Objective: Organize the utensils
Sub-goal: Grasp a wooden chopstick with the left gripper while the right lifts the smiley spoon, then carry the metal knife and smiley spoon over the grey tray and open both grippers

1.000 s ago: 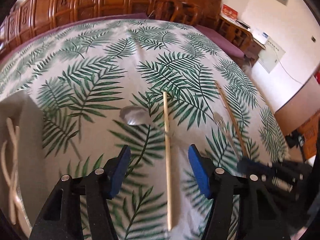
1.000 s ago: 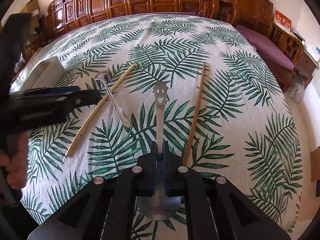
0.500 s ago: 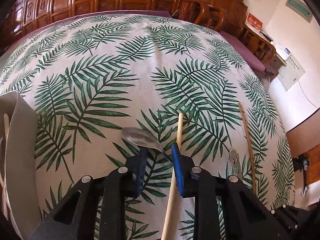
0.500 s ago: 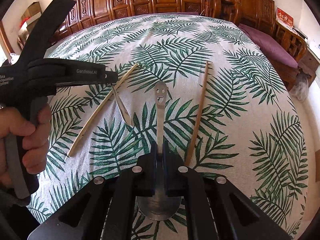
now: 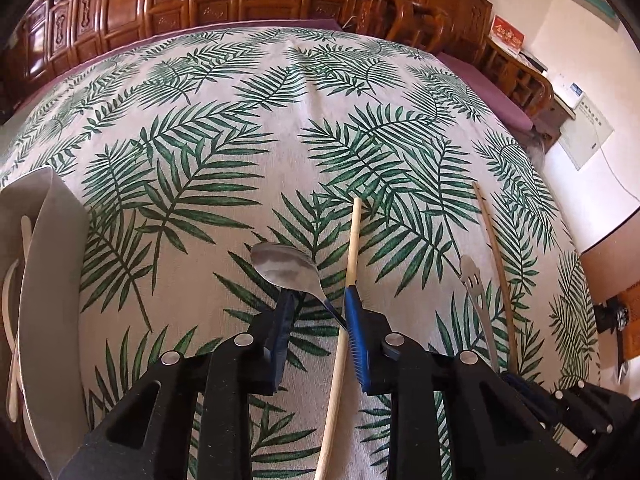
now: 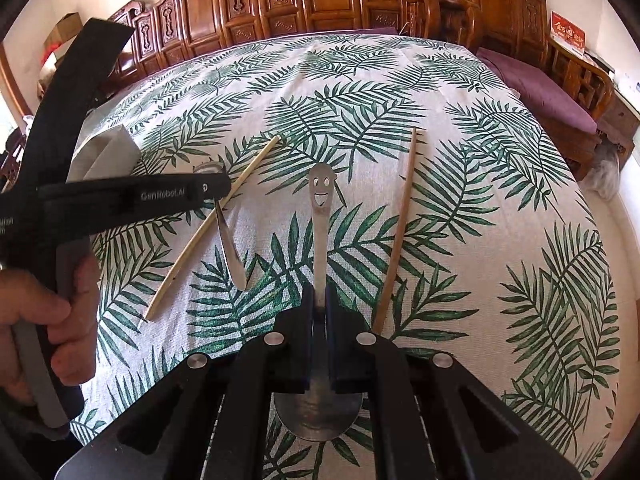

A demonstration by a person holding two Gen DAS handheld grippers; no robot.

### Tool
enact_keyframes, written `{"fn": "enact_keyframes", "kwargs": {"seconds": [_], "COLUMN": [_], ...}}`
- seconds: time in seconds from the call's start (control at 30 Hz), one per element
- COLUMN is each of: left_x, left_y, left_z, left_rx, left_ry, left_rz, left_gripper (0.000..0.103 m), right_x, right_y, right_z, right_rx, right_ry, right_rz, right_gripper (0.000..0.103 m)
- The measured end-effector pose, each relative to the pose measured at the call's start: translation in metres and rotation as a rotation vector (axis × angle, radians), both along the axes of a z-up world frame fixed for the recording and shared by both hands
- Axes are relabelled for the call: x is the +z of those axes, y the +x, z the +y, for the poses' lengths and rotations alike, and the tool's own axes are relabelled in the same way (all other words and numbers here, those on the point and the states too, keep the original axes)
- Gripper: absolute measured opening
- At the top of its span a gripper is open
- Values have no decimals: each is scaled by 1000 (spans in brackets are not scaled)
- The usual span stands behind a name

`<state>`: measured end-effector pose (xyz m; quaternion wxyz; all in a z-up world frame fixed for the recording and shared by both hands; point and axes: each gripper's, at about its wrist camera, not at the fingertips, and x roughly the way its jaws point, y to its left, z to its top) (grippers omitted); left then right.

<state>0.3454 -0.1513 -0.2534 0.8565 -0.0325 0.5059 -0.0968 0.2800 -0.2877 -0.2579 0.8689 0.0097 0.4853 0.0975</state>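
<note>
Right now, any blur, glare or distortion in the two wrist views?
Left wrist view: sharp; heavy fisheye bulges the tablecloth; soft daylight sheen on the spoon bowl; black vignette in the corners. Right wrist view: equally bowed; the smiley spoon in the right tongs is crisp; the left tongs look slightly soft; shadows are faint.

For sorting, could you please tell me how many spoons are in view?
2. One spoon sits between the left gripper's fingers; the smiley spoon is clamped in the right gripper. The tray may hide more.
</note>
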Motion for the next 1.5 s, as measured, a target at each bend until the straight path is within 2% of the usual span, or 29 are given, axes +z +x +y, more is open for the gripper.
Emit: {"fn": "enact_keyframes", "kwargs": {"seconds": [0.17,0.27,0.3,0.33,0.5,0.83,1.1,1.5], "left_x": [1,1,1,1,1,23,62,96], "left_y": [-7,-7,-7,-7,-6,-13,-25,-38], "left_z": [1,5,7,9,19,34,52,134], "left_rx": [-15,-10,-8,-6,0,-16,-46,-28], "left_ry": [21,4,-4,-18,-65,-54,-19,48], "left_rz": [7,7,7,8,25,-20,-84,-134], "left_gripper": [26,26,22,13,1,1,1,1], "right_x": [0,1,0,0,1,11,38,71], "right_y": [0,0,0,-1,0,-4,-12,-3], "right_z": [0,0,1,1,1,13,45,114], "right_rx": [-3,-1,0,1,4,37,97,192], "right_ry": [3,5,4,4,2,25,42,84], "right_rz": [-1,-3,-3,-1,-4,-28,-71,-129], "right_gripper": [7,7,7,7,7,7,7,7]}}
